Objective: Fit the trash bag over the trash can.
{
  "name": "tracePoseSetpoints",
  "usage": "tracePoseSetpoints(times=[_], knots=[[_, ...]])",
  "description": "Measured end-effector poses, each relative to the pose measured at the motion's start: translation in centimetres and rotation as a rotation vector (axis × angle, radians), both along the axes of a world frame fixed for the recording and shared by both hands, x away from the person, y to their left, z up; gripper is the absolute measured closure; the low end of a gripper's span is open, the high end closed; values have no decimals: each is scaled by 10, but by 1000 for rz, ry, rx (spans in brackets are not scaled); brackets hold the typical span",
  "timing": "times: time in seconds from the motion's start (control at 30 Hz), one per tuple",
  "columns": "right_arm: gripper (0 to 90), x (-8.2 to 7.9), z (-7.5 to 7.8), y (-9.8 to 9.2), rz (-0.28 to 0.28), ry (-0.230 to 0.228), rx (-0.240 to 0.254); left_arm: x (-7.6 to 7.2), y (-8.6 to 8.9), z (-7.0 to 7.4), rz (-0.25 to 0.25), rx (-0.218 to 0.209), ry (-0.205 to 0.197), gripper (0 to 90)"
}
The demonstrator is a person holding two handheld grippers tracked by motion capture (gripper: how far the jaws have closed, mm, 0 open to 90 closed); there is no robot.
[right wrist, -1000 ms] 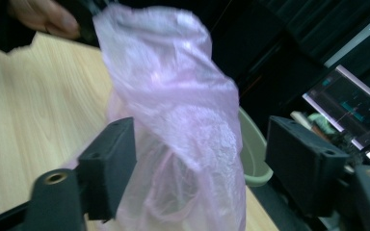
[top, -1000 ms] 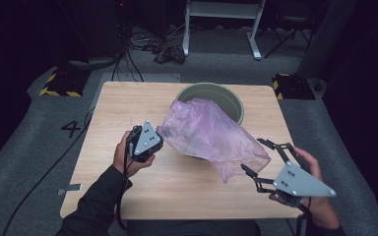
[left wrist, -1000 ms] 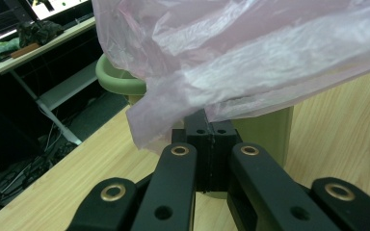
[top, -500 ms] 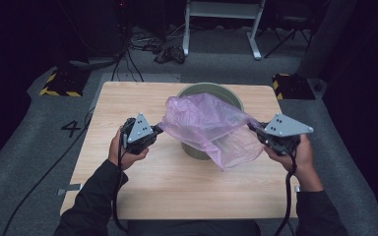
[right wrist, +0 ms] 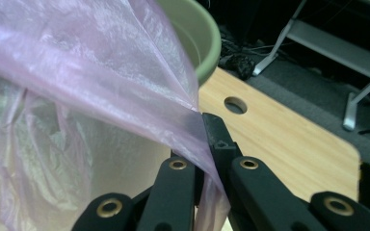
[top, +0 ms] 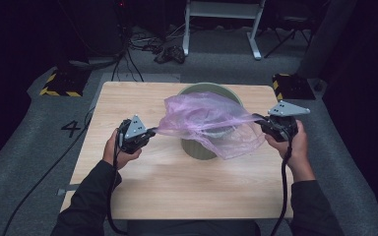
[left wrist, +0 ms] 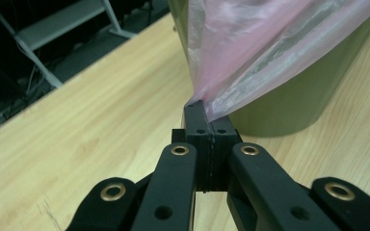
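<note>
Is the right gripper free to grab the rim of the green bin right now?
Probably not: the right gripper is shut on the pink bag, which hangs stretched over the green bin and covers its near rim.

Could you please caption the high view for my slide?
Two grippers, left and right, stretch a purple bag over a green bin.

bare table (top: 128, 187) open near the person, green bin (top: 202, 147) blocking mid-table (purple bag (top: 202, 118) stretched across it)

One bag, one bin, two grippers on the table

One pink plastic bag (top: 204, 118), one green bin (top: 201, 147), two grippers, left gripper (top: 152, 132) and right gripper (top: 257, 119), one wooden table (top: 142, 182).
</note>
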State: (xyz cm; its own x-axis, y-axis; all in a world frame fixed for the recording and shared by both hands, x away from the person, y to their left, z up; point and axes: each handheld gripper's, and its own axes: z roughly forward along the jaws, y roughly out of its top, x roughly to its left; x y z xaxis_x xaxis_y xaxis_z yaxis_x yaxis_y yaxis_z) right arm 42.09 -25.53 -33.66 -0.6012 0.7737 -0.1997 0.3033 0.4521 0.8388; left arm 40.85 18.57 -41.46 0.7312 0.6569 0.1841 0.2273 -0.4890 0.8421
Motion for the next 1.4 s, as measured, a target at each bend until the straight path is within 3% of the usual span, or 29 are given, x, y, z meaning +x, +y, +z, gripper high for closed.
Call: tracePoseSetpoints(times=[0.13,0.2,0.27,0.37,0.47,0.5,0.63,0.7,0.93,1.03,1.13,1.27,1.4], knots=[[896,4,-12,0,-4,14,8,-5,-4,-6,-7,47,-12,900],[894,6,-16,-1,-4,16,21,-8,-4,-4,26,29,-33,898],[894,6,-17,-2,-8,14,39,-15,-1,2,65,-9,-55,685],[892,3,-15,-3,9,-4,51,-36,-2,15,61,-84,-92,430],[875,-1,-10,-3,16,-19,52,-56,-5,26,52,-130,-153,245],[870,-2,-9,-3,19,-24,55,-63,-6,31,37,-158,-171,219],[834,-5,-3,-3,20,-41,54,-72,-10,47,-4,-202,-208,207],[822,-6,-1,-2,20,-52,54,-69,-14,54,-6,-161,-221,198],[756,2,6,4,11,-69,32,-20,-28,61,-1,-85,-169,303],[753,10,6,8,2,-72,14,-6,-35,62,32,-41,-182,381],[758,20,7,8,-11,-68,26,5,-40,62,43,-13,-216,539],[755,31,9,9,-28,-64,37,17,-44,62,47,-6,-242,727],[772,44,8,10,-45,-42,53,28,-45,62,62,-32,-241,837]])
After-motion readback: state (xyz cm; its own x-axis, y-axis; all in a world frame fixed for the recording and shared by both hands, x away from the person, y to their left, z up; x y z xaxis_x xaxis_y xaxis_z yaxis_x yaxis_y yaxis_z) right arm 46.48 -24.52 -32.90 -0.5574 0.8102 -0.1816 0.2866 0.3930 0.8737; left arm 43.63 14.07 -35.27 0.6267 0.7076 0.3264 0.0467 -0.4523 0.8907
